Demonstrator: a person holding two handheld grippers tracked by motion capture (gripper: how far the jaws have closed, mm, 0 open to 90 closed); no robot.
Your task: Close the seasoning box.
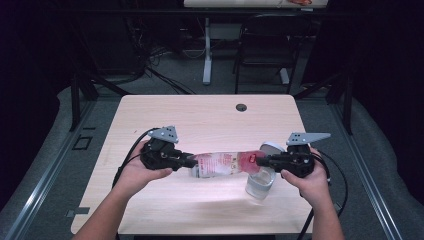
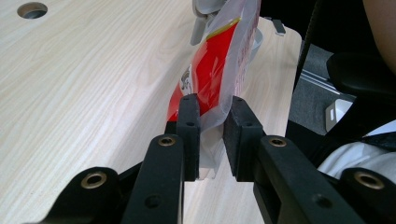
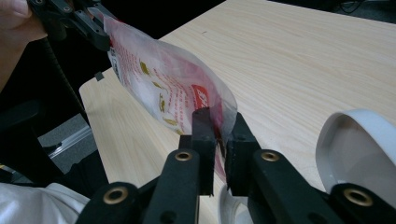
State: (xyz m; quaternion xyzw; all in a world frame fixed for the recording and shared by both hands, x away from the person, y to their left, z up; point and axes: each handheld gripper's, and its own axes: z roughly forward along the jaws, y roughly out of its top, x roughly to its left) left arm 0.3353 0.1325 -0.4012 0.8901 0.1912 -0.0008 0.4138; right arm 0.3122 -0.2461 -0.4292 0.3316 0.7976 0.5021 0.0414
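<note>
Two grippers are on one thing here: a red-and-white printed clear plastic pouch, stretched level between them above the pale wooden counter. The left gripper has its black jaws closed down on the pouch's left end; in the left gripper view the thin film is pinched between the pads, with the jaws only a narrow slot apart. The right gripper bites the opposite, redder end, and in the right gripper view its jaws stand nearly together with the crumpled film squeezed in between. Each gripper sits in a hand coming in from the near edge, left hand and right hand, cables trailing back.

Just below the right gripper's jaws, a clear plastic cup stands on the counter, the pouch's right end hanging right above its mouth. A round white lid lies on the counter just behind that gripper; its rim looms beside the jaws in the right gripper view.
</note>
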